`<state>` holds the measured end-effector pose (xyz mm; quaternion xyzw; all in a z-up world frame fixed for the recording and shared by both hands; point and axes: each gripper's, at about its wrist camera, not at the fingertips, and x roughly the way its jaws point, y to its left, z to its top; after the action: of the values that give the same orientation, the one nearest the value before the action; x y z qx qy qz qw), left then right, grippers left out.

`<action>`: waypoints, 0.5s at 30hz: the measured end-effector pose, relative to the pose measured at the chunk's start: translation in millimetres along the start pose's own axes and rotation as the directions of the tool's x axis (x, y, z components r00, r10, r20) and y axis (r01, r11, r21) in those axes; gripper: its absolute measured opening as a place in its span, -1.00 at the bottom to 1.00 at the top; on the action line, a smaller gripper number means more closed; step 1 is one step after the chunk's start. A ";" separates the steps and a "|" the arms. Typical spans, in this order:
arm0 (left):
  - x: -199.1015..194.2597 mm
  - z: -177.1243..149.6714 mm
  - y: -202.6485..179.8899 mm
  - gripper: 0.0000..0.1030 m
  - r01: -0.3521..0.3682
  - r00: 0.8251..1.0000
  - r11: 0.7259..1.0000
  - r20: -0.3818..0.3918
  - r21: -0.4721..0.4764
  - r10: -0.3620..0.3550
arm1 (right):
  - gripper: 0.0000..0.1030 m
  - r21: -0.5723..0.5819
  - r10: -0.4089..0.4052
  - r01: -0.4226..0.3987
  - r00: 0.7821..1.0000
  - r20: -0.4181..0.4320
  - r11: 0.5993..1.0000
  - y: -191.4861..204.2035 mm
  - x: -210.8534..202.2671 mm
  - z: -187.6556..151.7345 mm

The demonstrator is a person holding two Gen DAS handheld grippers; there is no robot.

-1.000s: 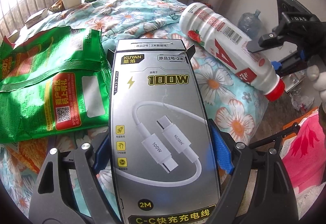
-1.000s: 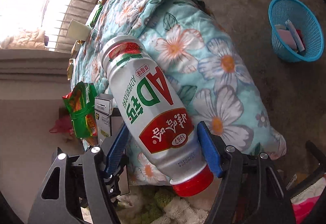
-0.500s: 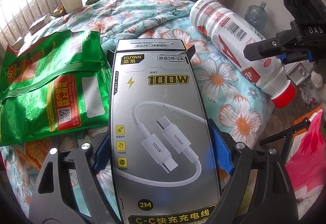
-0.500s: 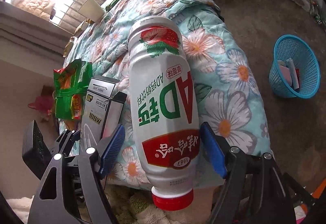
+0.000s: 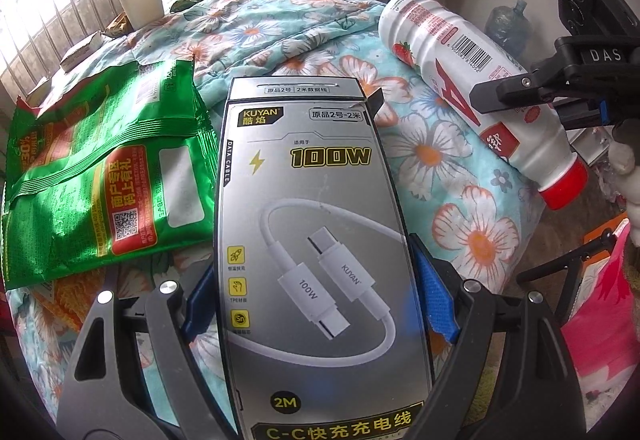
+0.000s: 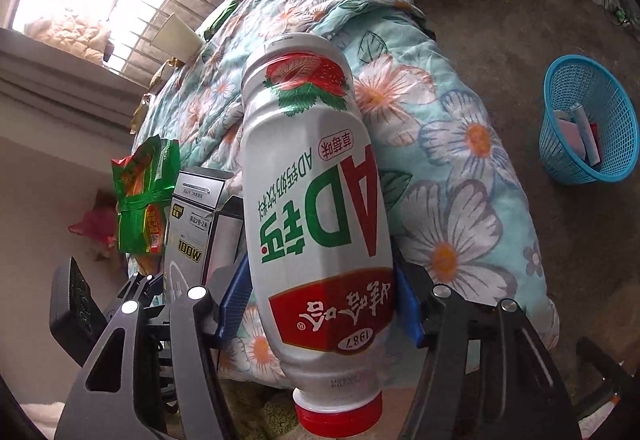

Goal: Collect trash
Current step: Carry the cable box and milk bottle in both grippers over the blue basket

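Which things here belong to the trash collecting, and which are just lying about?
Belongs to the job:
left gripper gripping cable box
right gripper gripping AD milk bottle
green snack bag
paper cup
blue basket

Lying about:
floral quilt
water jug

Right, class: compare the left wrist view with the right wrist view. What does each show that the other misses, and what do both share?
Only the left wrist view shows the cable box's full printed front and a large water jug by the wall. Only the right wrist view shows the blue basket on the floor and the bottle's green lettering. Both show the bottle, the box, the green snack bag, the paper cup and the floral quilt.
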<state>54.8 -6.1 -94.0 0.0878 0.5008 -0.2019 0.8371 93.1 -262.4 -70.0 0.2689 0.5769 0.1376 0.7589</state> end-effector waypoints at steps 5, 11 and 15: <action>-1.8 -0.7 0.5 0.53 -0.006 1.000 1.000 0.006 -0.002 0.006 | 0.16 0.027 0.025 -0.026 0.999 0.031 0.999 -5.4 -9.8 -3.5; -2.4 -0.4 -0.6 0.53 -0.006 1.000 1.000 0.011 -0.004 0.006 | 0.16 0.056 0.049 -0.052 0.997 0.062 0.997 -13.9 -22.2 -8.1; -5.0 -0.3 -3.9 0.53 -0.005 1.000 1.000 0.018 -0.002 0.005 | 0.16 0.067 0.061 -0.067 0.995 0.083 0.995 -14.3 -26.9 -11.4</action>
<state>50.9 -8.3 -89.5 0.0863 0.4934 -0.2003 0.8420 72.9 -285.2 -58.7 0.3190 0.5411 0.1307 0.7670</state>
